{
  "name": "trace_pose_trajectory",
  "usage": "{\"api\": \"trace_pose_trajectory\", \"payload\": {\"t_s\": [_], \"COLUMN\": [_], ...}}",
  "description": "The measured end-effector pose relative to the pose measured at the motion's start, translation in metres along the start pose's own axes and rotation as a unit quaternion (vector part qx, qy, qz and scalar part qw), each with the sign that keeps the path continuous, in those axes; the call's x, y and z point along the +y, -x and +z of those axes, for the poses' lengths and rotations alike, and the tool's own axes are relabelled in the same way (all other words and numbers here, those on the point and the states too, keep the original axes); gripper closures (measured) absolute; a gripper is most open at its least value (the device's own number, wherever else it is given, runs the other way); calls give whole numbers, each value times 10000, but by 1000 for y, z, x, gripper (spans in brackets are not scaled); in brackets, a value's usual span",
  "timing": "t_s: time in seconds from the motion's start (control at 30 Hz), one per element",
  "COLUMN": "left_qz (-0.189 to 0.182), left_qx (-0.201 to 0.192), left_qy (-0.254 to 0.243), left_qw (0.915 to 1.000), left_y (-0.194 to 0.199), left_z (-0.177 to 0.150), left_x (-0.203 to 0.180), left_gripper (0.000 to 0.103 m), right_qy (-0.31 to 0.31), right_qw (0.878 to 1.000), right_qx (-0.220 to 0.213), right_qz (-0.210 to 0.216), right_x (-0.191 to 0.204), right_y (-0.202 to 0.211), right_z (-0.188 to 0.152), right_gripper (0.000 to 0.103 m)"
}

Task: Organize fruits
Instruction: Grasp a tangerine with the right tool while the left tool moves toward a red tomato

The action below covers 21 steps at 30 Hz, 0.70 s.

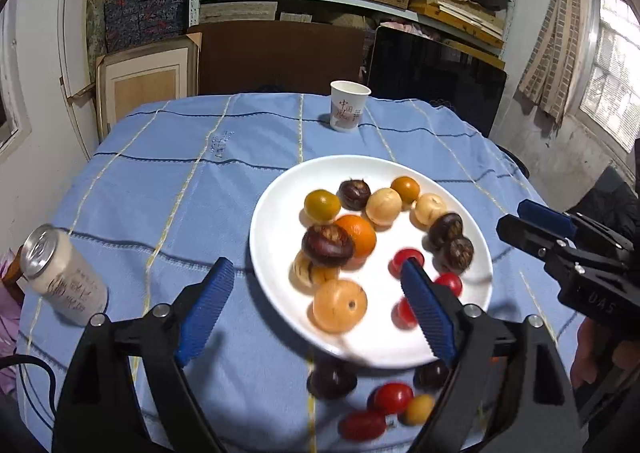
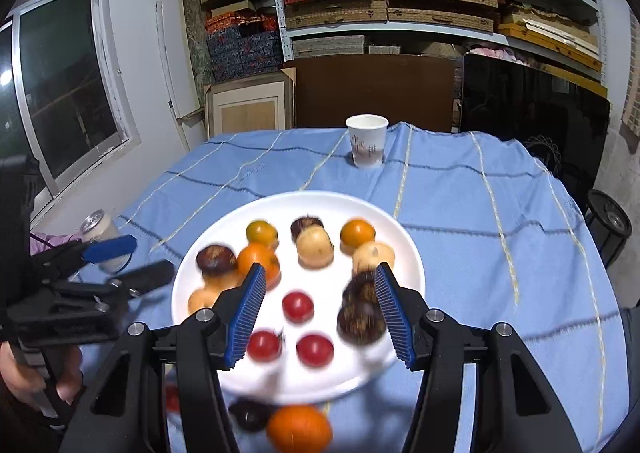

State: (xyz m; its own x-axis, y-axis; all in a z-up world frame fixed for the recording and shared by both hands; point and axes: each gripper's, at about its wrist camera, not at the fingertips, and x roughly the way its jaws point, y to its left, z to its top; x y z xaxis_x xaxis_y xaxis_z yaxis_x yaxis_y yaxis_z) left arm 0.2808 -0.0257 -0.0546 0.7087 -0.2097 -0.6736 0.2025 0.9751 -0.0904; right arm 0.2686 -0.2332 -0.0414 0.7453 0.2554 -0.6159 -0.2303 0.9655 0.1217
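A white plate (image 1: 272,253) on the blue cloth holds an orange (image 1: 358,233), dark brown fruits (image 1: 328,245), pale yellow fruits (image 1: 383,205) and red tomatoes (image 1: 406,259). My left gripper (image 1: 316,305) hangs open and wide over the plate's near left rim, gripping nothing. My right gripper (image 2: 320,313) stands open over the near part of the plate (image 2: 320,209), above the red tomatoes (image 2: 298,307), and it is empty. Loose fruits lie on the cloth in front of the plate: a dark one (image 1: 332,379), red ones (image 1: 392,397) and an orange (image 2: 298,429).
A paper cup (image 1: 349,106) stands at the table's far side. A white can (image 1: 60,273) lies tilted at the left edge. A hand (image 2: 24,377) holds the left gripper's handle. Shelves of boxes and a dark screen stand behind the table.
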Motion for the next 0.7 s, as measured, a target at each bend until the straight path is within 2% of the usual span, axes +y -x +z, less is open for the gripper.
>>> {"api": "trace_pose_trajectory", "payload": {"t_s": [0.2, 0.4, 0.7], "left_qz": [-124, -75, -202], "left_qx": [172, 331, 403], "left_qy": [-136, -349, -270], "left_qw": [9997, 9988, 9986], "left_y": [26, 28, 22], "left_z": [-47, -91, -108], "left_x": [2, 2, 7], "left_gripper": [15, 13, 13], "right_qy": [59, -84, -241], "right_qw": [9998, 9994, 9973], "right_qx": [174, 339, 665], "right_qz": [39, -14, -197], "right_x": [6, 7, 5], "right_y": [26, 32, 17], "right_z": [-47, -89, -106], "right_gripper": [46, 45, 45]}}
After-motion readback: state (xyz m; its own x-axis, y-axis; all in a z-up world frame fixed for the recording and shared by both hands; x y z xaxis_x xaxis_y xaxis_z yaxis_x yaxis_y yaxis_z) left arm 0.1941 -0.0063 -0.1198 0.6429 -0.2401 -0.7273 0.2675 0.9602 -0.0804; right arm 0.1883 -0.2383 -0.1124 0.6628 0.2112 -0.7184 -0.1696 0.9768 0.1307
